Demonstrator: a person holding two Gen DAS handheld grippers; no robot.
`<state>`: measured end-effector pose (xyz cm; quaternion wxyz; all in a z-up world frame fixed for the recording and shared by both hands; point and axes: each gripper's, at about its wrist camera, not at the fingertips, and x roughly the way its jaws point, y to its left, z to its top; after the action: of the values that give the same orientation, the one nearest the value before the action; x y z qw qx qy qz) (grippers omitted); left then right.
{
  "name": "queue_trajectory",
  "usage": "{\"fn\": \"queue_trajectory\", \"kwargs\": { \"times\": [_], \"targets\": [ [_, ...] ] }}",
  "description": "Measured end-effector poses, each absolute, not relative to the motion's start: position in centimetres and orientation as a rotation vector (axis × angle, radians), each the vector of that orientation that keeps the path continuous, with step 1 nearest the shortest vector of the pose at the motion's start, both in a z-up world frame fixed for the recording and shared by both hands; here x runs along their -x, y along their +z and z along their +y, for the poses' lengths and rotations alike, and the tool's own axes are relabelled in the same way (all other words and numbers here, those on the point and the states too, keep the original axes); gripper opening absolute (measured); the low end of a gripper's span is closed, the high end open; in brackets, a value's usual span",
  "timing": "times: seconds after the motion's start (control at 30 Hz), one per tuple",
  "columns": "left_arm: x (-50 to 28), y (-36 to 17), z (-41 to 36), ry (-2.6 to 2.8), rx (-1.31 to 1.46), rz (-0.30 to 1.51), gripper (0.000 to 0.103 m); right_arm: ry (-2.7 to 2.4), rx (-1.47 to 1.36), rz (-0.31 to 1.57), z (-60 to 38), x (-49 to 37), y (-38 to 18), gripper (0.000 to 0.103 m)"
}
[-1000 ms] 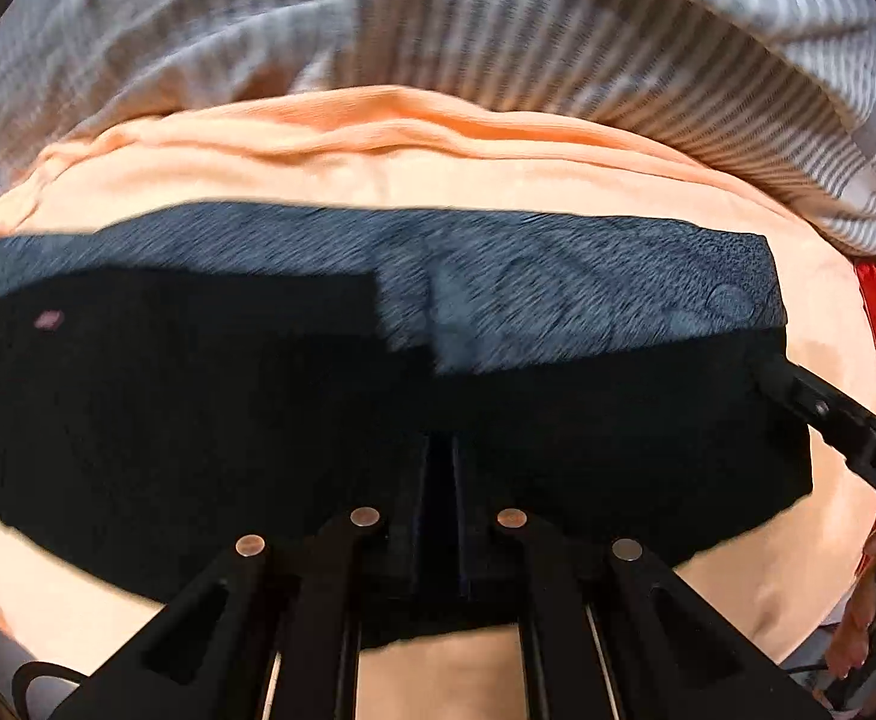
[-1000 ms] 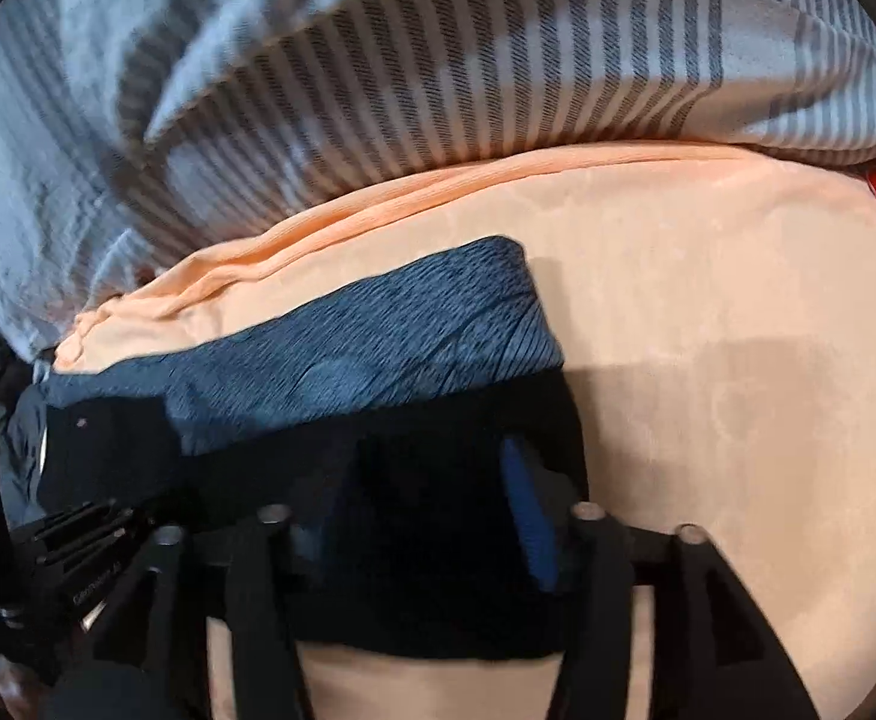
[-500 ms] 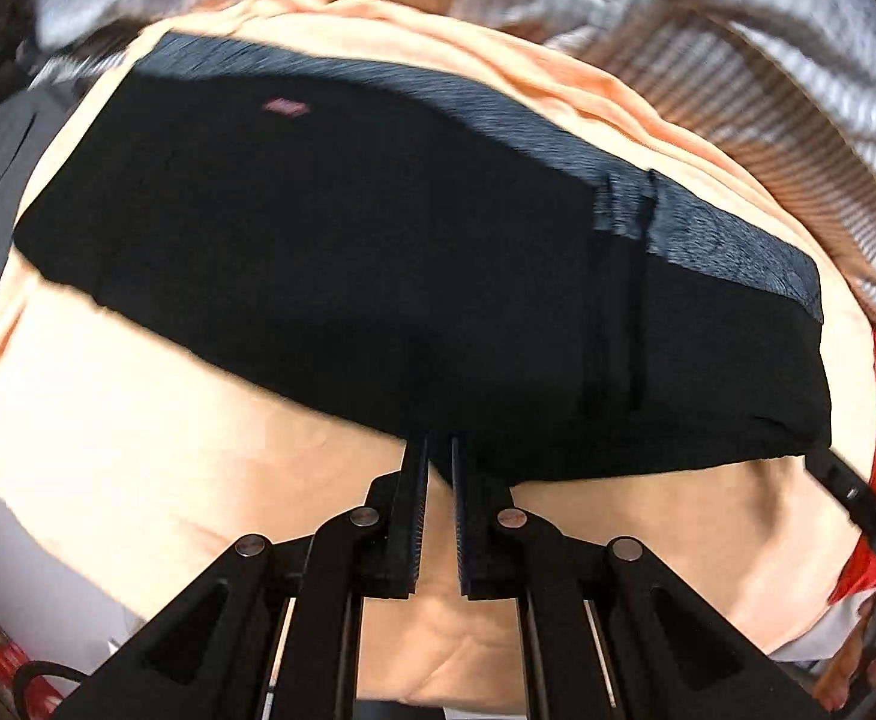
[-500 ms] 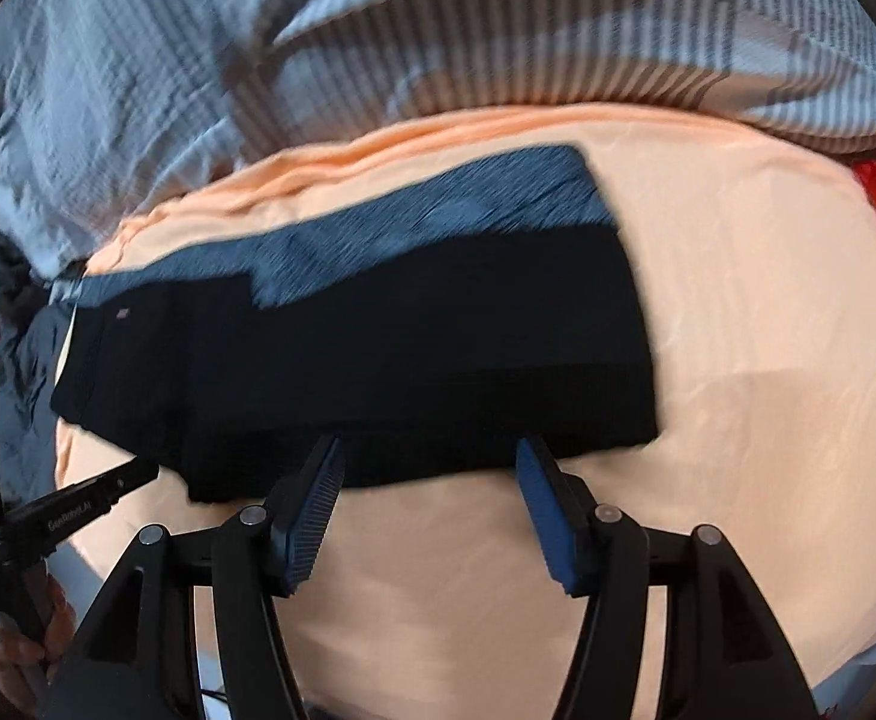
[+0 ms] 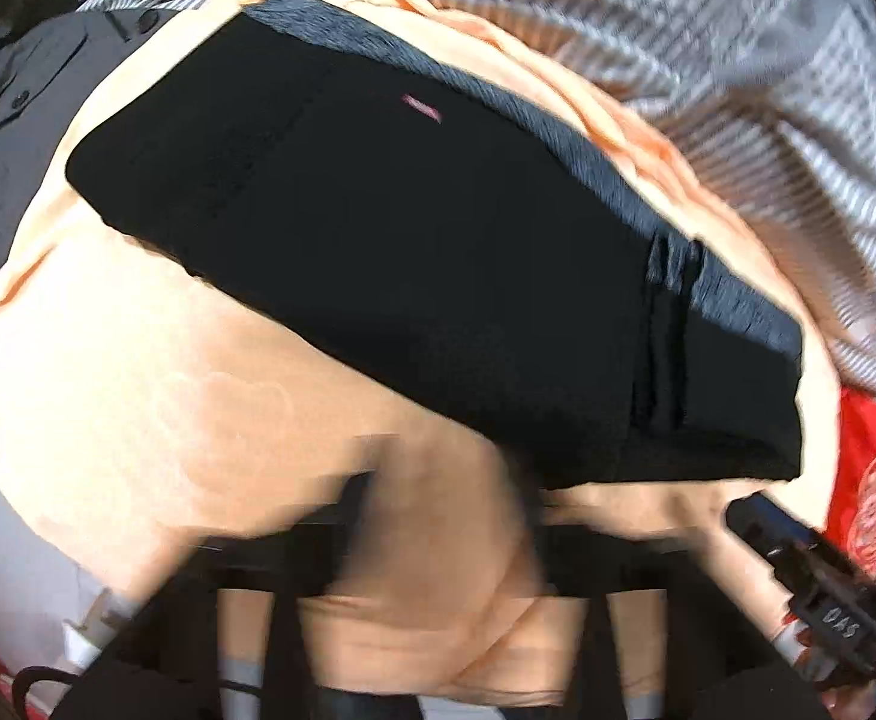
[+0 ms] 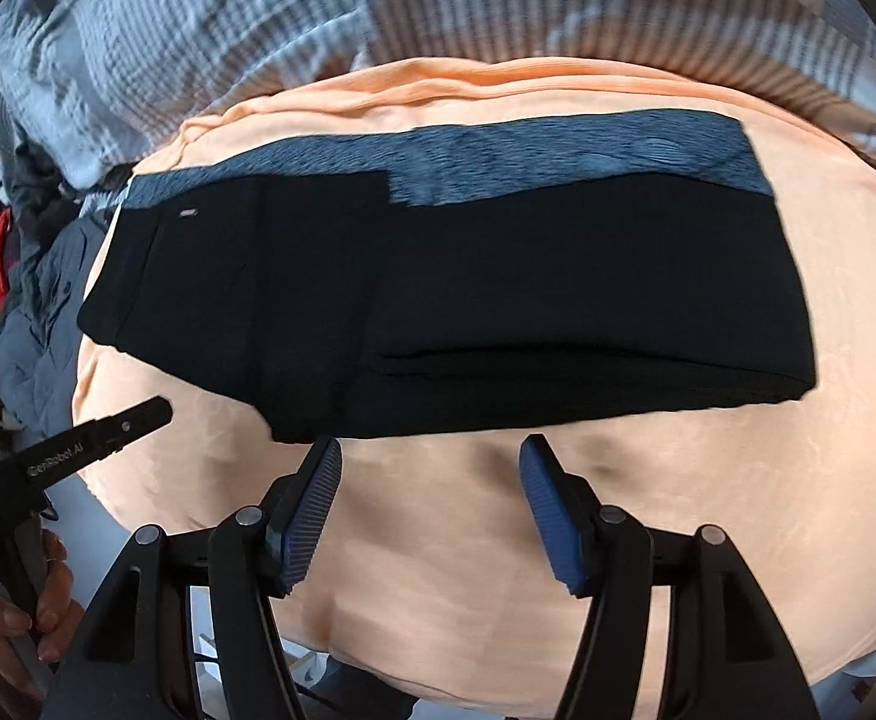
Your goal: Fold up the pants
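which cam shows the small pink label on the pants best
The left wrist view: the pink label is larger there and reads as a slanted bar on the black pants, though slightly motion-blurred. In the right wrist view the label is only a tiny pale speck near the far left corner.

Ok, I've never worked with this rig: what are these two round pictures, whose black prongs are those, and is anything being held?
No robot arm here: a person holds a two-finger gripper in each hand, with a fisheye camera on each that looks forward along the fingers. In the right wrist view the right gripper stands open, its blue-padded fingers apart and empty; the left gripper pokes in at the left. The left wrist view is blurred, so I cannot tell how its own jaws stand. Dark folded pants with a grey band along the far edge lie flat on a peach blanket. A striped cover lies beyond. Neither gripper touches the pants.
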<state>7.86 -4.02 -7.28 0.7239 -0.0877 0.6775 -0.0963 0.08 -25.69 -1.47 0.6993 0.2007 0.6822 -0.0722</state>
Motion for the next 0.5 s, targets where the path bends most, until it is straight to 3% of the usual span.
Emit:
{"fn": "queue_trajectory", "kwargs": {
  "times": [0.07,0.2,0.33,0.5],
  "targets": [
    [-8.3,-6.5,-3.5,-0.196,0.235,1.406,0.095,-0.152,-0.431,1.524,-24.7,-0.7,-1.5,0.068],
    [-9.4,-7.0,-2.2,-0.195,0.263,1.436,0.096,-0.133,-0.399,1.530,-23.0,-1.8,-1.6,0.070],
    [-10.4,-7.1,0.1,-0.158,0.295,1.442,0.096,-0.119,-0.378,1.532,-21.8,-2.6,-1.7,0.079],
    [-11.9,-8.1,3.9,-0.084,0.372,1.441,0.095,-0.109,-0.326,1.544,-20.5,-3.3,-2.0,0.081]
  ]
}}
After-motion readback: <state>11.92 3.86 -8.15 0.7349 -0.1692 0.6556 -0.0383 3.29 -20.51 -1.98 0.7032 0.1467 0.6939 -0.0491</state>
